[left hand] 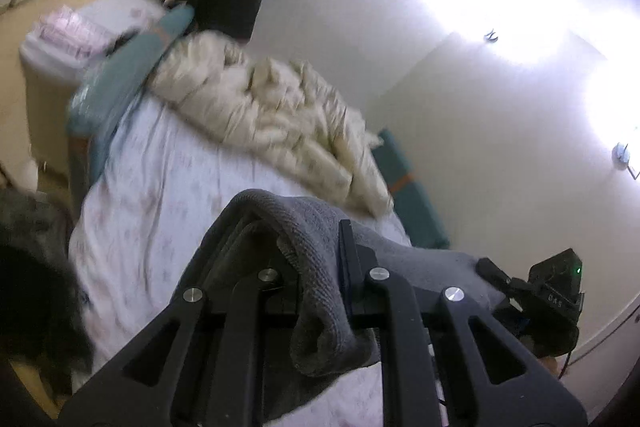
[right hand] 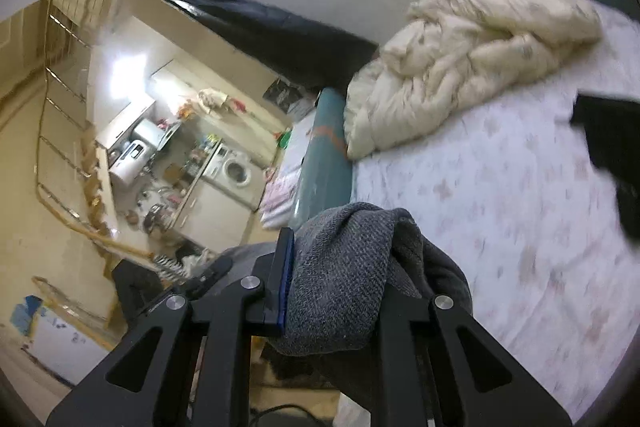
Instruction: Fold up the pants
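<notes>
pants [left hand: 320, 251]: grey knit; sheet [left hand: 168, 187]: white, faint pink print; duvet [left hand: 272, 107]: cream; claws: black

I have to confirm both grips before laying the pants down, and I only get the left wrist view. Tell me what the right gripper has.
Observer: The right gripper is shut on a bunched fold of the grey knit pants, which drape over its right finger.
Operator: Report what lies on the bed ahead of it.
Observer: A crumpled cream duvet lies at the far end of the floral bedsheet.
Operator: Say what is past the bed on that side.
Observer: A kitchen area with a white washing machine under the counter.
</notes>
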The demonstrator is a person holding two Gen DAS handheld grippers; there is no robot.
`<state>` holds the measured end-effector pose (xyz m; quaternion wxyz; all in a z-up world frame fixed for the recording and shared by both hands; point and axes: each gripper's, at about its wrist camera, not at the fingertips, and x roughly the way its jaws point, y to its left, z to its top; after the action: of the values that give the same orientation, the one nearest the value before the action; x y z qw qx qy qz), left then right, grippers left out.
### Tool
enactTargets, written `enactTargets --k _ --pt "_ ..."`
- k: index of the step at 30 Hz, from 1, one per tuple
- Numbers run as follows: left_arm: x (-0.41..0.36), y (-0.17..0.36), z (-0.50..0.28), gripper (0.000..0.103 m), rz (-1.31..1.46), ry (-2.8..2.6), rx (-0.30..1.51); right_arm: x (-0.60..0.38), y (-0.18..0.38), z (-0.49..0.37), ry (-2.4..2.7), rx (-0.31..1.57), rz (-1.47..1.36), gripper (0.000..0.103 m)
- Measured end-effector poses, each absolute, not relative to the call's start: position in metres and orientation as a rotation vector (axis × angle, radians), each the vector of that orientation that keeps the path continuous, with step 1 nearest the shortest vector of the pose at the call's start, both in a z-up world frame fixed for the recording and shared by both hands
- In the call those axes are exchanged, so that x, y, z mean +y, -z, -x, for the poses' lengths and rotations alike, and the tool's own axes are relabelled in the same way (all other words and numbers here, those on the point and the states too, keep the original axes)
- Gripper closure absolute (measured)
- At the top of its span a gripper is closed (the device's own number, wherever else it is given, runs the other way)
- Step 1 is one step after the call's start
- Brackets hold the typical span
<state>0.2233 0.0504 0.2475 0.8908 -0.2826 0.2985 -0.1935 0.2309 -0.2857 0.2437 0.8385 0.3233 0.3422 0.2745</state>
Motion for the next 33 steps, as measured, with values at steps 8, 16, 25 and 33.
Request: enactTargets --k 8,16,25,33 --pt "0.045 -0.199 -0.193 0.092 0.505 0.456 0.563 -0.288 -0.224 -0.216 -0.591 0.685 -0.615 0.086" --pt "0.009 0.036 -0.116 0.093 0.409 0.317 1.087 -0.305 0.004 -0.143 -0.442 1.098 -0.755 0.086" --pt "-0.028 0.103 -0.068 0.093 0.128 0.298 1.302 -0.318 0.131 -0.054 -0.270 1.290 -0.802 0.091" --pt "-0.036 0.118 -0.023 0.087 0.047 0.280 1.379 -0.310 0.115 -0.028 -0.184 1.404 -0.641 0.078"
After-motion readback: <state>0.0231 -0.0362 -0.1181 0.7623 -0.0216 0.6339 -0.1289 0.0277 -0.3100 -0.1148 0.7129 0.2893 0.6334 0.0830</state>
